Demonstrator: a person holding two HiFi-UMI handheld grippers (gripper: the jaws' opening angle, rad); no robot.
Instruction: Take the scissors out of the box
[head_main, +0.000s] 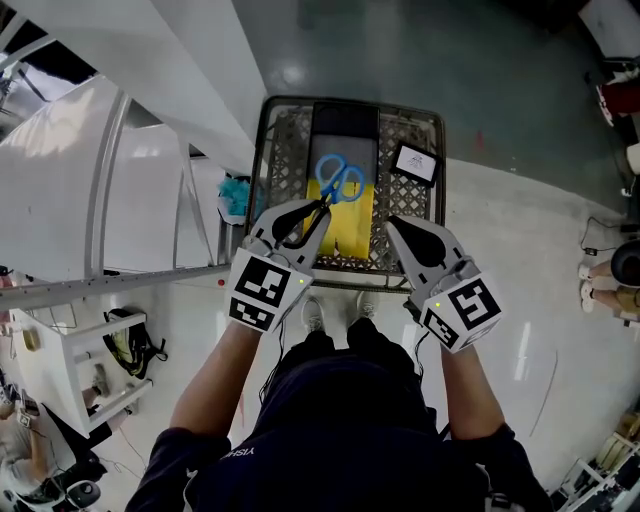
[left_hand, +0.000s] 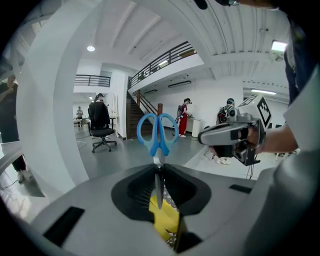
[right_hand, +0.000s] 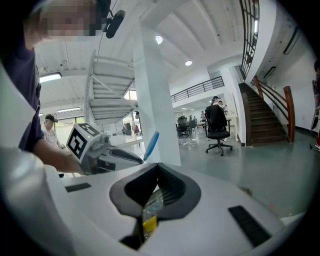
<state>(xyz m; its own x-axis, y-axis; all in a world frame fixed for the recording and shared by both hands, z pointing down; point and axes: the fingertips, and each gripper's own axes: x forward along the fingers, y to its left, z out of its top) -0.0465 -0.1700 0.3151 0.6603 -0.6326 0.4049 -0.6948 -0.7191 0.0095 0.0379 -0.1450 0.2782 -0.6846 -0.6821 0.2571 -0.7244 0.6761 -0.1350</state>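
Scissors (head_main: 340, 181) with blue handles are raised above the grey mesh box (head_main: 433, 205) on the floor. My left gripper (head_main: 320, 210) is shut on their blades, handles pointing away from me. In the left gripper view the blade (left_hand: 159, 186) sits clamped between the jaws and the blue handles (left_hand: 158, 134) stick up beyond the tips. My right gripper (head_main: 394, 224) hovers over the box's near right rim, shut with nothing in it. The right gripper view shows its tips (right_hand: 158, 166) meeting, with the left gripper (right_hand: 100, 150) and a blue handle (right_hand: 151, 142) off to the left.
Inside the box lie a yellow packet (head_main: 345, 228), a dark flat item (head_main: 344, 128) and a small black-and-white pack (head_main: 414, 162). A teal object (head_main: 236, 195) lies just left of the box. White stair structure (head_main: 130, 200) stands at the left. My shoes (head_main: 314, 315) are near the box's front edge.
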